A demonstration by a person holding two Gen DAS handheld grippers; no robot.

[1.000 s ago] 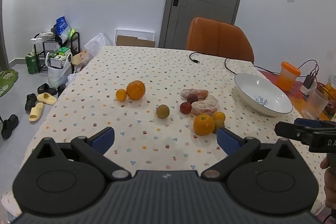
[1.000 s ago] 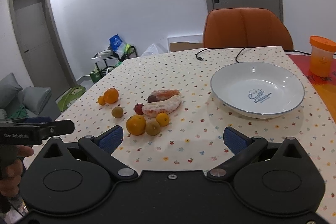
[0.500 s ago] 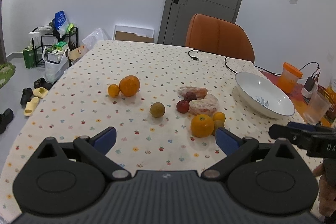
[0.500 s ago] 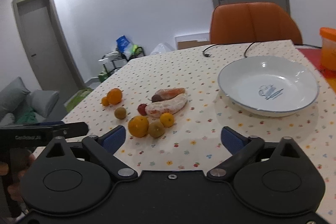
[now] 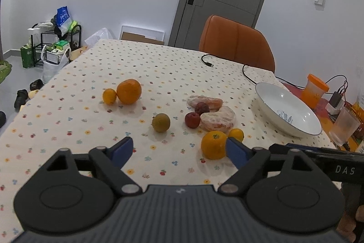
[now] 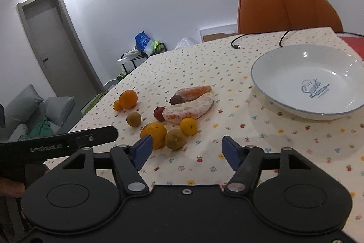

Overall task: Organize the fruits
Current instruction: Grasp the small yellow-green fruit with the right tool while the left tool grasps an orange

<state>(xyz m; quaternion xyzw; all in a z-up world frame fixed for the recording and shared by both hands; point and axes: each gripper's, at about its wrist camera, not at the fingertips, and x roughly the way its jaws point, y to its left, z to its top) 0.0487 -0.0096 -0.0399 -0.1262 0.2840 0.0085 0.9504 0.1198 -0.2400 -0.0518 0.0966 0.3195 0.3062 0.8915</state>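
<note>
Fruit lies loose on a flower-print tablecloth (image 5: 141, 65): a big orange (image 5: 129, 91) beside a small one (image 5: 109, 96), a brownish-green fruit (image 5: 161, 122), two small red fruits (image 5: 192, 120), peeled citrus pieces (image 5: 217, 121), and a near orange (image 5: 213, 144). In the right wrist view the near orange (image 6: 153, 135) sits with a brown fruit (image 6: 174, 139) and a small orange (image 6: 188, 126). A white bowl (image 6: 284, 65) stands empty at the right. My left gripper (image 5: 179, 150) is open above the cloth, its right finger just right of the near orange. My right gripper (image 6: 185, 149) is open just in front of that cluster.
An orange chair (image 5: 236, 44) stands at the far table edge, with a black cable (image 5: 244, 68) lying on the cloth. An orange-lidded cup (image 5: 315, 90), a clear glass (image 5: 344, 126) and a charger crowd the right end. Floor clutter, a rack and a sofa lie to the left.
Both grippers have moved forward toward the fruit cluster, and the fruit looks larger and nearer. The jaws stayed open and no fruit has moved.
</note>
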